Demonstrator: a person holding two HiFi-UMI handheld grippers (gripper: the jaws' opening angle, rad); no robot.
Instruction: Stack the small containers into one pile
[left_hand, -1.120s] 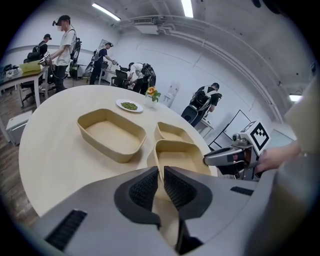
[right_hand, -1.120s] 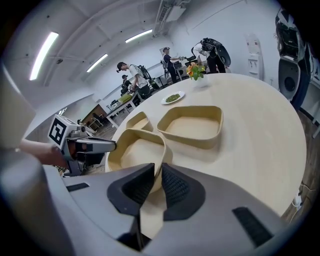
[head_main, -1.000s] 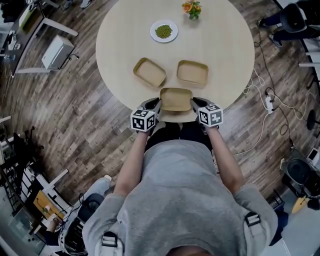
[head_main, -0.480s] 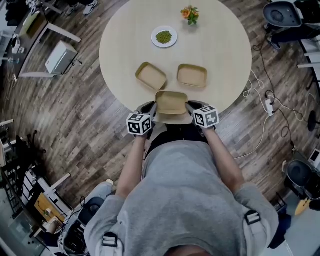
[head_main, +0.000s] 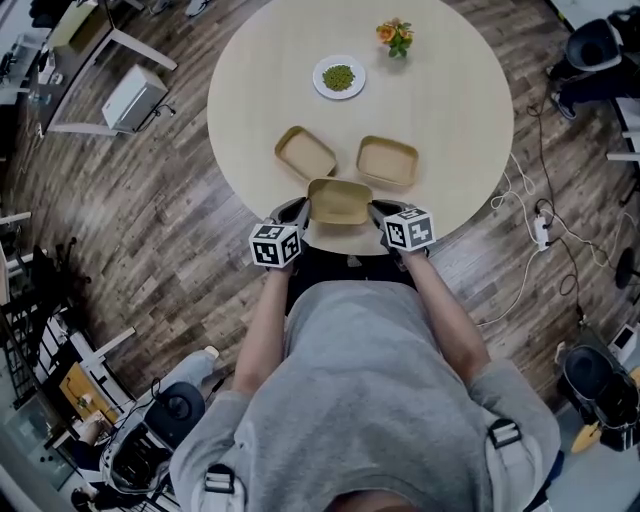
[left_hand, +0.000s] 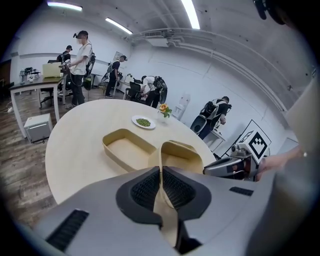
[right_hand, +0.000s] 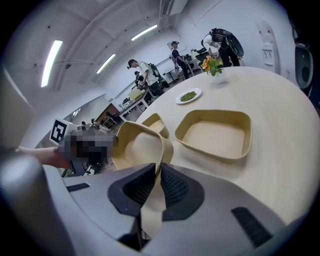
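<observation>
Three shallow tan containers are on the round table (head_main: 450, 110). The near container (head_main: 340, 201) is held from both sides at the table's front edge. My left gripper (head_main: 298, 212) pinches its left wall; its jaws have just been closing, with that thin wall (left_hand: 161, 172) between the pads. My right gripper (head_main: 378, 213) is shut on the opposite wall (right_hand: 156, 175). The held container (right_hand: 140, 147) looks tilted and raised off the table. A second container (head_main: 305, 152) lies behind it to the left, a third container (head_main: 387, 161) behind to the right, both empty.
A white plate of green beans (head_main: 339, 76) and a small flower pot (head_main: 396, 35) stand at the far side of the table. In the room beyond are desks, chairs and several people. Cables run over the wooden floor to the right.
Both grippers have risen a little with the near container between them and carried it slightly away from the table's edge, toward the two other containers.
</observation>
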